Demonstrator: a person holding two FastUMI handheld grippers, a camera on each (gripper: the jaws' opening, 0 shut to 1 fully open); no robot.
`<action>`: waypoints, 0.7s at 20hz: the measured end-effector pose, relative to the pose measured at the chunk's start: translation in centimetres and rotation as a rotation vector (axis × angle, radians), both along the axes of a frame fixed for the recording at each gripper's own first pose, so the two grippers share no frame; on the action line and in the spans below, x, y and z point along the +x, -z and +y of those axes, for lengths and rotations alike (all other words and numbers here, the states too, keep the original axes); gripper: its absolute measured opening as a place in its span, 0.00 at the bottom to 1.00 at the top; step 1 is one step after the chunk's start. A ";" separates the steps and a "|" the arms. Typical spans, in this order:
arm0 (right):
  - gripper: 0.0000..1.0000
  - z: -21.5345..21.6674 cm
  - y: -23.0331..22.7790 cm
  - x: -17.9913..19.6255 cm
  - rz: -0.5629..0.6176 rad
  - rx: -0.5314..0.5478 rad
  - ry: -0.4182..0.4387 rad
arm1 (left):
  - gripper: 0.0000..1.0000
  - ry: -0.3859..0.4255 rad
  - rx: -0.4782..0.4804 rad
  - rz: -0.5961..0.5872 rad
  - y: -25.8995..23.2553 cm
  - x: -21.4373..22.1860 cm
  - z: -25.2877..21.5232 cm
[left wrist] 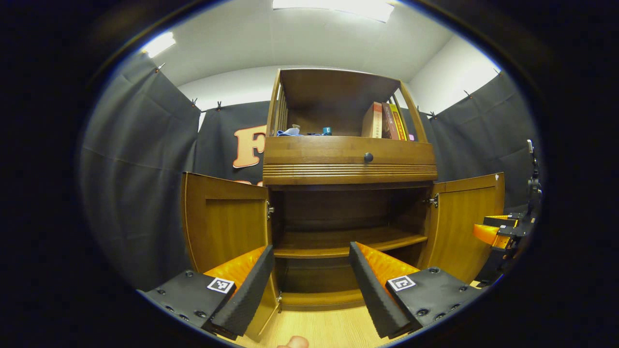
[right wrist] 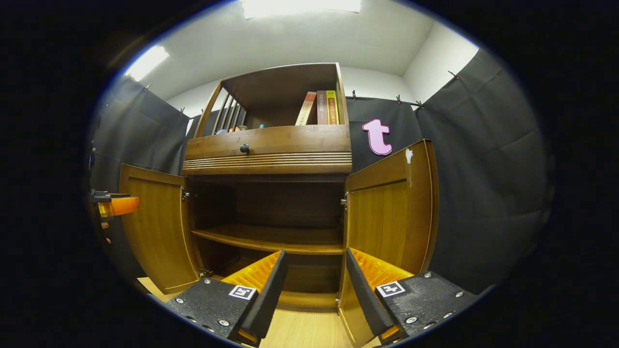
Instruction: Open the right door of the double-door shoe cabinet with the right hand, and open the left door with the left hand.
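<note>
Left door open beside left gripper, fingers apart

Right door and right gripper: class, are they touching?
Cannot tell. In the right gripper view the open right gripper straddles the right door's lower edge, but no finger plainly presses it, nor is a gap plain.

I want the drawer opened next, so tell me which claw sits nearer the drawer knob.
Left, likely, though not by much. The left claw points almost straight below the drawer knob; the right claw sits off toward the right door.
</note>
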State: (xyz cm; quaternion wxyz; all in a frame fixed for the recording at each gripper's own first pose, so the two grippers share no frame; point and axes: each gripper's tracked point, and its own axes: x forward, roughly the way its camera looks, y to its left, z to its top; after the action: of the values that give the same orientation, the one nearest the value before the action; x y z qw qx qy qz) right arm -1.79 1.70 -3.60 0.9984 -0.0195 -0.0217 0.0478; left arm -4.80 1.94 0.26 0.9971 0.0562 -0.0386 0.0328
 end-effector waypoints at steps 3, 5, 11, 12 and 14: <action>0.75 0.3 0.0 0.2 -0.003 0.007 -0.006 | 1.00 0.018 0.012 0.000 0.2 0.0 -0.9; 0.75 0.1 0.0 0.2 -0.008 0.009 -0.003 | 1.00 0.017 0.021 0.004 0.3 -0.2 -1.1; 0.75 -1.2 0.1 0.4 -0.010 0.001 0.017 | 1.00 0.021 0.031 -0.024 -0.4 -1.1 -1.7; 0.75 -1.2 0.2 0.3 -0.008 0.001 0.018 | 1.00 0.019 0.033 -0.027 -0.5 -1.1 -1.7; 0.76 -1.4 0.4 0.2 -0.004 0.002 0.017 | 1.00 0.018 0.039 -0.031 -0.6 -1.0 -1.8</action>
State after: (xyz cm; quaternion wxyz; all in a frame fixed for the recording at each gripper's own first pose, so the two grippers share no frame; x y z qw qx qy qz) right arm -1.62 0.33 -4.02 0.9988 -0.0187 -0.0238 0.0391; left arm -5.84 0.17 0.90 0.9954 0.0748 -0.0553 0.0237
